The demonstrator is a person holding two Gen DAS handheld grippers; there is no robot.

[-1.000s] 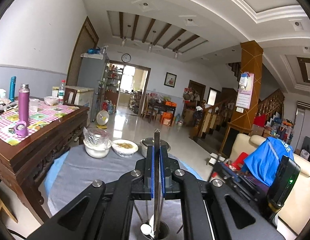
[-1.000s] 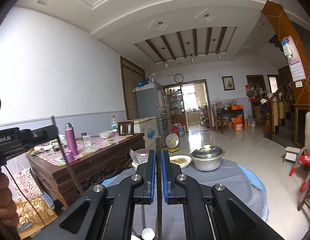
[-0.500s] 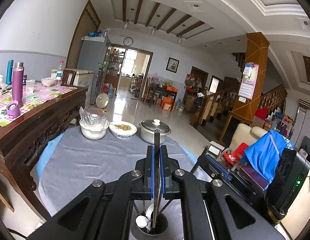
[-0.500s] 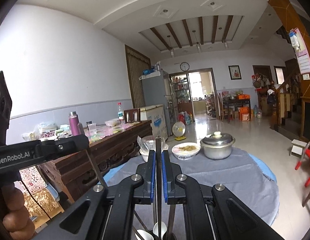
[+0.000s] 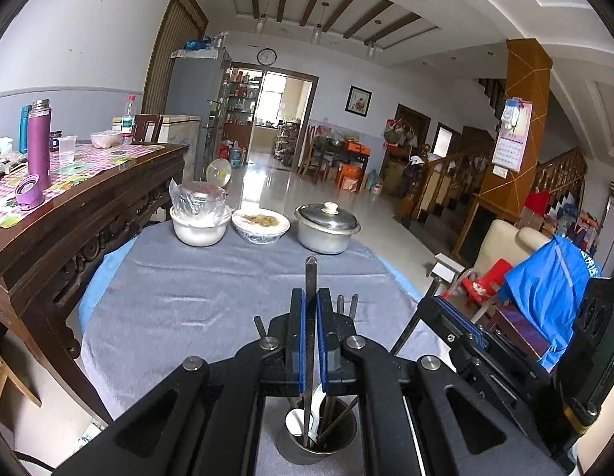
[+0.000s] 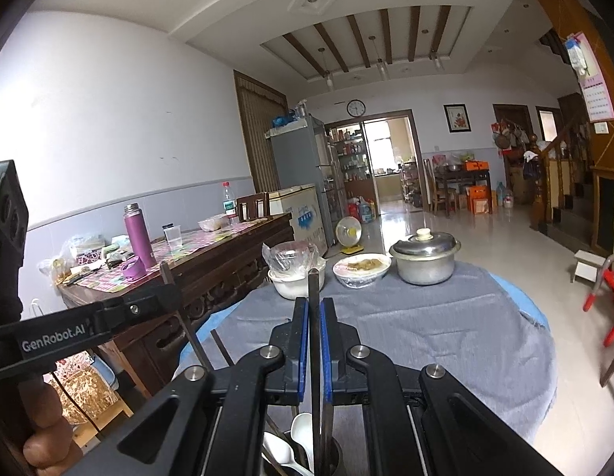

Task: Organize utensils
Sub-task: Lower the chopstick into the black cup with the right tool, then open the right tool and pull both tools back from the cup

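Observation:
My left gripper point(image 5: 310, 305) is shut on a dark chopstick point(image 5: 310, 277) that stands upright, its lower end inside a dark metal utensil cup point(image 5: 318, 436) on the grey tablecloth. The cup holds white spoons point(image 5: 297, 420) and more chopsticks. My right gripper point(image 6: 314, 305) is shut on another dark chopstick point(image 6: 314, 289), also upright over the same cup point(image 6: 303, 452), where white spoons point(image 6: 301, 432) show. The right gripper's body appears at the right of the left wrist view point(image 5: 485, 341); the left one appears at the left of the right wrist view point(image 6: 88, 325).
At the round table's far edge stand a white bowl with a plastic-covered bowl on it point(image 5: 199, 226), a dish of food point(image 5: 261, 224) and a lidded metal pot point(image 5: 326, 228). A wooden sideboard point(image 5: 69, 214) with a purple flask point(image 5: 39, 142) stands left. A sofa with blue cloth point(image 5: 544, 289) is right.
Both grippers have tilted down and lowered their chopsticks toward the cup. The table and the cup now fill more of both views.

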